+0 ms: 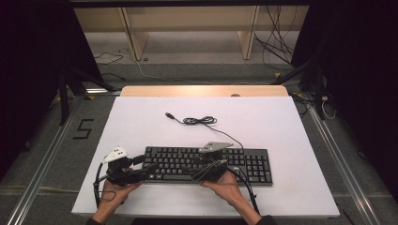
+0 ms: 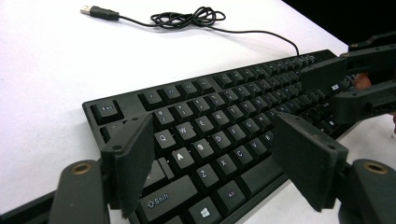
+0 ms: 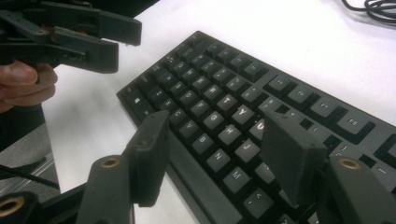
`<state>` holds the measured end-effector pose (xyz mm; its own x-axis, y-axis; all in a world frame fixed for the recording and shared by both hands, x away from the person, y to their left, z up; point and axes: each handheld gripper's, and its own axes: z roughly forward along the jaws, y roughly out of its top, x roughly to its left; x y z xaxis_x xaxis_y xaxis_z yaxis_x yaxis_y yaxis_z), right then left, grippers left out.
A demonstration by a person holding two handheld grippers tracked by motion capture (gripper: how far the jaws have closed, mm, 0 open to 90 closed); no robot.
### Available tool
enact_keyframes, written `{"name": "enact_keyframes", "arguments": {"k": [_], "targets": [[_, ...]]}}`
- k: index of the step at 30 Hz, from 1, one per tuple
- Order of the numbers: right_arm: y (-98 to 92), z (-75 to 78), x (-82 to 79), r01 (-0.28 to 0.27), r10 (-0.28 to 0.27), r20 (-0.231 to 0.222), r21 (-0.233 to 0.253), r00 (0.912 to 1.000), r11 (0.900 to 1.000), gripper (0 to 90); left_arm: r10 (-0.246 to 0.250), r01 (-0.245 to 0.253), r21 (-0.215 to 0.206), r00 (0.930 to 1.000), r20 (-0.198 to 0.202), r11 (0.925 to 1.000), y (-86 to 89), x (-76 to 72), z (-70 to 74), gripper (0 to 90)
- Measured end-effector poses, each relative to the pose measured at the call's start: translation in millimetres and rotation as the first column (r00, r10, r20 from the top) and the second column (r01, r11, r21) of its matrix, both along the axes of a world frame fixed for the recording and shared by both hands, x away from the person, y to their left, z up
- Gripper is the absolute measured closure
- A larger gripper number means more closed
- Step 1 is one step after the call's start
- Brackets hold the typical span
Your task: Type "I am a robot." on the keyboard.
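Note:
A black keyboard (image 1: 253,164) lies on the white table top (image 1: 281,122), near its front edge. Its cable (image 1: 199,121) runs back to a small coil and a loose USB plug (image 1: 169,115). My left gripper (image 1: 148,163) hovers open over the keyboard's left end, its jaws spread above the letter keys (image 2: 212,135). Over the keyboard's middle, my right gripper (image 1: 193,168) is open too and points left (image 3: 212,130). Neither gripper holds anything. In the left gripper view the keyboard (image 2: 233,107) fills the middle, with the coil (image 2: 187,18) behind it. In the right gripper view the keyboard (image 3: 219,79) runs diagonally.
The other hand's gripper (image 2: 355,84) shows at the far right of the left gripper view, and at the top left (image 3: 107,37) of the right gripper view. A wooden shelf frame (image 1: 187,28) stands behind the table. Loose cables (image 1: 277,42) lie on the floor.

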<state>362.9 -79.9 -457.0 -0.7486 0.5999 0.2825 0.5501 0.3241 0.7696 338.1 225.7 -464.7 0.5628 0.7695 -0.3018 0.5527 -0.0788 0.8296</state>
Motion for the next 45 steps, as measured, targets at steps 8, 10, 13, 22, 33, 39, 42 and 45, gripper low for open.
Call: {"name": "enact_keyframes", "arguments": {"k": [8,10,13,22,33,39,42,45], "targets": [[1.5,-1.9,-6.2,-0.024,0.024,-0.002,-0.011,0.9997,1.0,53.9,0.003,-0.003,-0.006,1.0,0.006,1.0,0.2,0.2,0.0,27.0],[1.9,-2.6,-6.9,-0.026,0.026,0.0,-0.015,0.9997,1.0,56.9,0.002,-0.002,-0.006,1.0,0.007,1.0,0.3,0.2,0.0,26.8],[2.8,-4.6,-9.0,-0.029,0.029,0.0,-0.028,0.9996,0.999,65.9,0.001,-0.001,-0.007,1.0,0.009,1.0,0.2,0.2,-0.1,26.7],[5.5,-12.0,-12.8,-0.044,0.044,-0.002,-0.062,0.999,0.997,86.3,0.0,0.0,-0.008,0.9999,0.013,1.0,0.0,0.1,-0.1,26.7],[10.3,-19.3,-15.2,-0.059,0.058,-0.014,-0.092,0.9982,0.994,90.0,-0.002,0.002,-0.011,0.9998,0.019,0.9999,-0.5,-0.3,0.3,26.6],[11.1,-20.7,-15.4,-0.06,0.059,-0.016,-0.097,0.9981,0.993,90.0,-0.002,0.002,-0.011,0.9998,0.022,0.9999,-0.4,-0.5,0.4,26.5],[11.8,-21.8,-15.7,-0.064,0.063,-0.015,-0.102,0.9979,0.993,90.0,-0.002,0.003,-0.01,0.9997,0.023,0.9999,-0.6,-0.5,0.4,26.5],[12.2,-23.5,-15.9,-0.062,0.061,-0.015,-0.108,0.998,0.992,90.0,-0.003,0.003,-0.01,0.9997,0.023,0.9999,-0.6,-0.5,0.5,26.5]]}}
